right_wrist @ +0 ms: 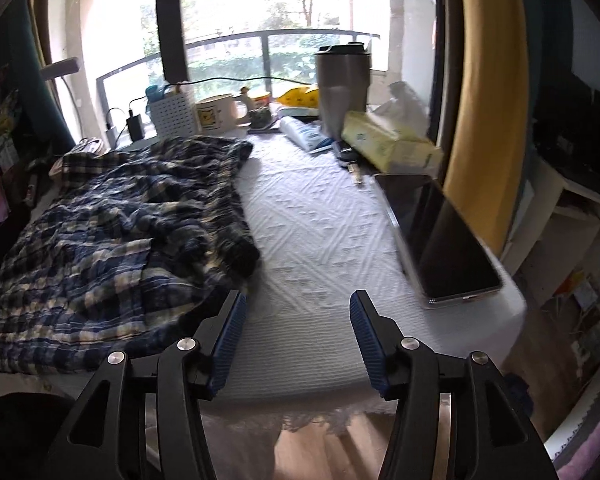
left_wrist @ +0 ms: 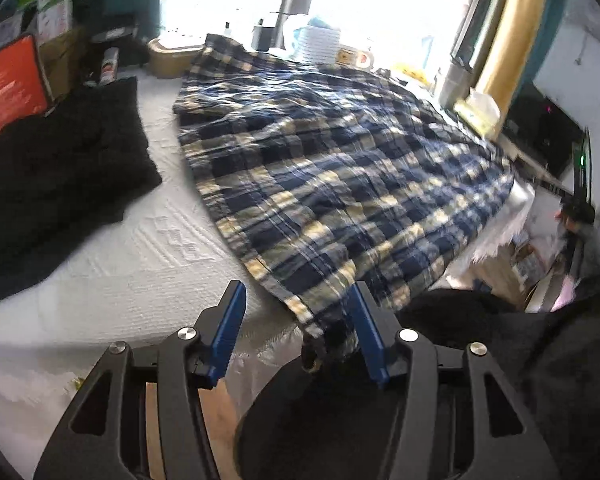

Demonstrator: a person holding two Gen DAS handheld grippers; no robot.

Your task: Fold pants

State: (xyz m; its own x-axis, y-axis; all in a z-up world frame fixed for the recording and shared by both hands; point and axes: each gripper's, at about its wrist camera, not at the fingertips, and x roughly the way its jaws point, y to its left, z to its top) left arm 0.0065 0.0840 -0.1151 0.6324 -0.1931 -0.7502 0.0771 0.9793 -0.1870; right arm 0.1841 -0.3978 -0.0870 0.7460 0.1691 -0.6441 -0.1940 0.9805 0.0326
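Observation:
Blue, cream and black plaid pants [left_wrist: 340, 160] lie spread on a table under a white textured cloth [left_wrist: 140, 260]. My left gripper [left_wrist: 298, 288] is open at the table's near edge. A corner of the pants hangs over that edge between its jaws, against the right blue pad [left_wrist: 366, 336] and apart from the left one. In the right wrist view the pants [right_wrist: 120, 240] lie rumpled on the left half of the table. My right gripper [right_wrist: 298, 296] is open over bare white cloth [right_wrist: 320, 220] just right of the pants, with nothing between its fingers.
A black garment [left_wrist: 60, 180] lies left of the pants, with a red box [left_wrist: 8, 92] behind it. A dark phone [right_wrist: 448, 248], a tissue box [right_wrist: 388, 144], a steel tumbler [right_wrist: 342, 84] and a mug [right_wrist: 216, 114] stand along the right and far edges by the window.

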